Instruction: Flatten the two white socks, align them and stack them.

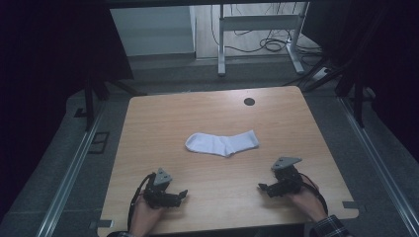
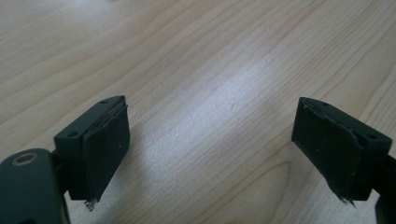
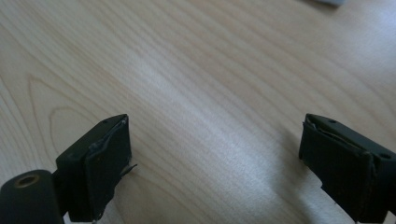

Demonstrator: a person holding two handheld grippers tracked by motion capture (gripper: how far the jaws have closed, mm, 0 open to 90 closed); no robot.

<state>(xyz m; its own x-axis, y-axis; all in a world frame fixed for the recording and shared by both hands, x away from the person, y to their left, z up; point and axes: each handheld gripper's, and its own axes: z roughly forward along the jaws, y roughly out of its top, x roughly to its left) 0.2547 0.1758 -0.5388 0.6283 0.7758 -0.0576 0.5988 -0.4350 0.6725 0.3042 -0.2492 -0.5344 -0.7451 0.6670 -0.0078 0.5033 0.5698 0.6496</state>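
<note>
High view: white sock (image 1: 223, 143) flat at mid-table on the wooden table (image 1: 163, 118), toe to the left, cuff to the right. Left gripper (image 1: 184, 194) near the front edge, jaws aimed right, well apart from the sock. Right gripper (image 1: 261, 187) opposite, jaws aimed left, likewise well short of the sock. Bare wood between both and the sock. Dark round hole (image 1: 249, 101) near the far edge. Beyond the table, grey desk legs (image 1: 222, 44) and loose cables (image 1: 267, 45) on the floor.

Left gripper view: jaws spread wide, holding nothing, bare wood grain between.

Right gripper view: jaws spread wide, empty; pale sliver, perhaps the sock, at the top edge.
</note>
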